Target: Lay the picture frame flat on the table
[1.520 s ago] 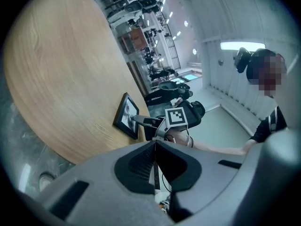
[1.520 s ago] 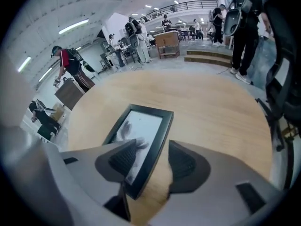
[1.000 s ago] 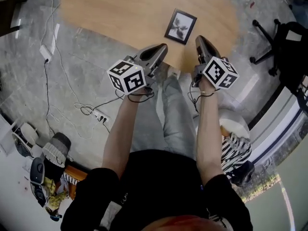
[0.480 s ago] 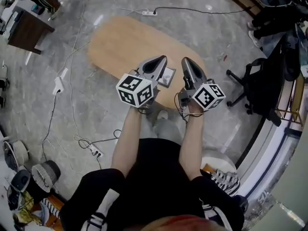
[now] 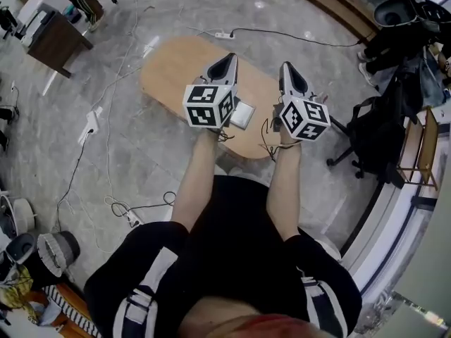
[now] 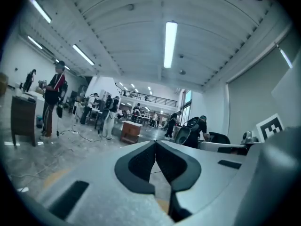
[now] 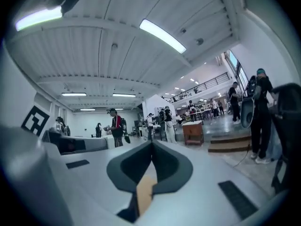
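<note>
The picture frame (image 5: pixel 244 116) lies flat near the front edge of the oval wooden table (image 5: pixel 173 69), and the left gripper's marker cube hides part of it. In the head view my left gripper (image 5: pixel 229 58) and right gripper (image 5: pixel 288 67) are held high above the table, side by side, pointing away from me. Both are shut with nothing between their jaws. In the left gripper view the left gripper (image 6: pixel 155 142) points level into a large hall, with its tips touching. The right gripper (image 7: pixel 151 143) looks the same in the right gripper view. Neither gripper view shows the frame.
A black office chair (image 5: pixel 370 136) stands right of the table. Cables and a power strip (image 5: pixel 90 123) lie on the stone floor at left. A dark desk (image 5: pixel 58 37) stands at far left and a wooden step (image 5: pixel 338 9) at the back. People stand far off in the hall (image 6: pixel 52 98).
Both grippers have risen and stayed shut. The head view has pulled back, so the table looks smaller and farther. The left marker cube now covers part of the frame.
</note>
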{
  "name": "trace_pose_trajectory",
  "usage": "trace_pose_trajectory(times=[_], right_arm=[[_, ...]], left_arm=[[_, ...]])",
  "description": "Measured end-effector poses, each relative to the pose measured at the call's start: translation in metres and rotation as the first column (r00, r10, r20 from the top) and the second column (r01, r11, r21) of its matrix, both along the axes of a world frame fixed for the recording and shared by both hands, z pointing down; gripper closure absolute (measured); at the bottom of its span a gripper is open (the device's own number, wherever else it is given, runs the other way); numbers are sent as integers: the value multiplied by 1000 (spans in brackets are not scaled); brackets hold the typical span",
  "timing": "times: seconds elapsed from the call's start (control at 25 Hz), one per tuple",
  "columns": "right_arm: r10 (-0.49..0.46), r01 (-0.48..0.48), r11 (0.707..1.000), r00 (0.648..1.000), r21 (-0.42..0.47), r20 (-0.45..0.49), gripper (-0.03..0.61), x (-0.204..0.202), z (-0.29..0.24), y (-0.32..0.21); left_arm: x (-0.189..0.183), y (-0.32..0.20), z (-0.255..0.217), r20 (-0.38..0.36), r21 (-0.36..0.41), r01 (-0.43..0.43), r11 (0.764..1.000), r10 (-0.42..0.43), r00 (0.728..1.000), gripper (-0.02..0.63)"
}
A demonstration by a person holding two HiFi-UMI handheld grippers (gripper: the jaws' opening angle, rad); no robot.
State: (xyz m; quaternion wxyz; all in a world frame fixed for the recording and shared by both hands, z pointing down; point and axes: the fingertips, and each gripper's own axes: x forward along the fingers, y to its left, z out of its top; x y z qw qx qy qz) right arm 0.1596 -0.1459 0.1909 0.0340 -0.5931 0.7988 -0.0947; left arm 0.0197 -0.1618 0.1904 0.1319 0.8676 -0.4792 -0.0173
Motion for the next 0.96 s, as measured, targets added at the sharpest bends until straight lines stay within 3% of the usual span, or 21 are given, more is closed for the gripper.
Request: trace_pose_trajectory(times=[0.12,0.6,0.96], right_arm=[[7,-6,1000,1000,22,-22,567,-3,-13,2],[8,-5,999,998,51,-64,567,1,-25,8],[13,-10,999,997,44,-71,568,25,-21,-2]], left_arm=[[-6,-1,-9,22,8,40,999,-41,999,604],[-2,4,-19,7,62,36,997,-36,999,604],[3,-7,-14,31,69,79,994,-82,996,604]])
